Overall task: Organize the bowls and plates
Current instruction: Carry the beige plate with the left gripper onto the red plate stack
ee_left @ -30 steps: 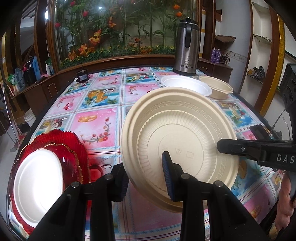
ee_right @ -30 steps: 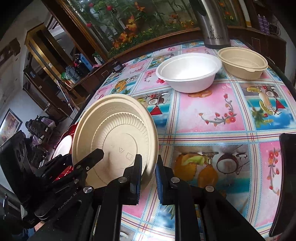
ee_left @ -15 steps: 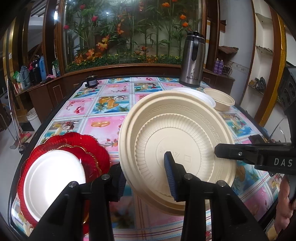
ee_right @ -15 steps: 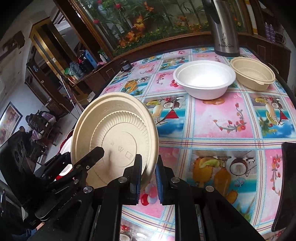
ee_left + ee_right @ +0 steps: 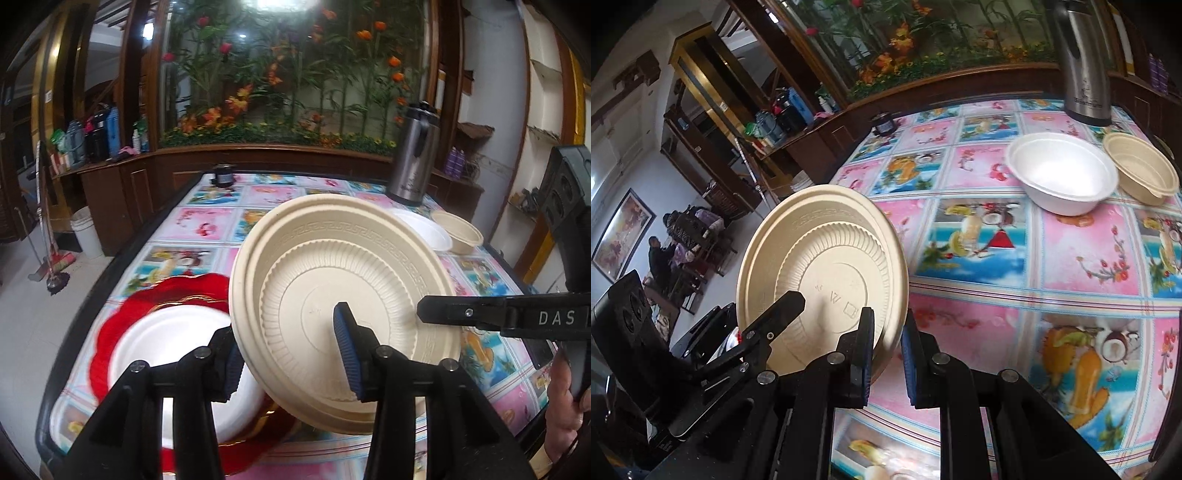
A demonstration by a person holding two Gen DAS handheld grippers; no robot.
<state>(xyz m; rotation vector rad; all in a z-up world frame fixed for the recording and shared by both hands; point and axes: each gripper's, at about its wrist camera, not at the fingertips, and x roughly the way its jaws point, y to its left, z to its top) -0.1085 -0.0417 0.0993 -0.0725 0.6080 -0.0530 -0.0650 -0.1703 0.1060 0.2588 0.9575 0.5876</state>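
A beige plate hangs tilted above the table, its ribbed underside facing both cameras. My right gripper is shut on its rim; one of its fingers lies across the underside in the left wrist view. My left gripper straddles the plate's lower left rim. Its jaws are opening and the pads stand off the plate. Below and to the left lies a white plate on stacked red plates. A white bowl and a beige bowl sit far right.
A steel thermos stands at the table's far right corner and a small black jar at the far edge. The table's black rim runs close to the red plates. A hand grips the right tool. Several people sit far off.
The beige plate and both grippers have risen and shifted left, so the plate now overlaps the red stack in the left wrist view. The left jaws stand wider apart.
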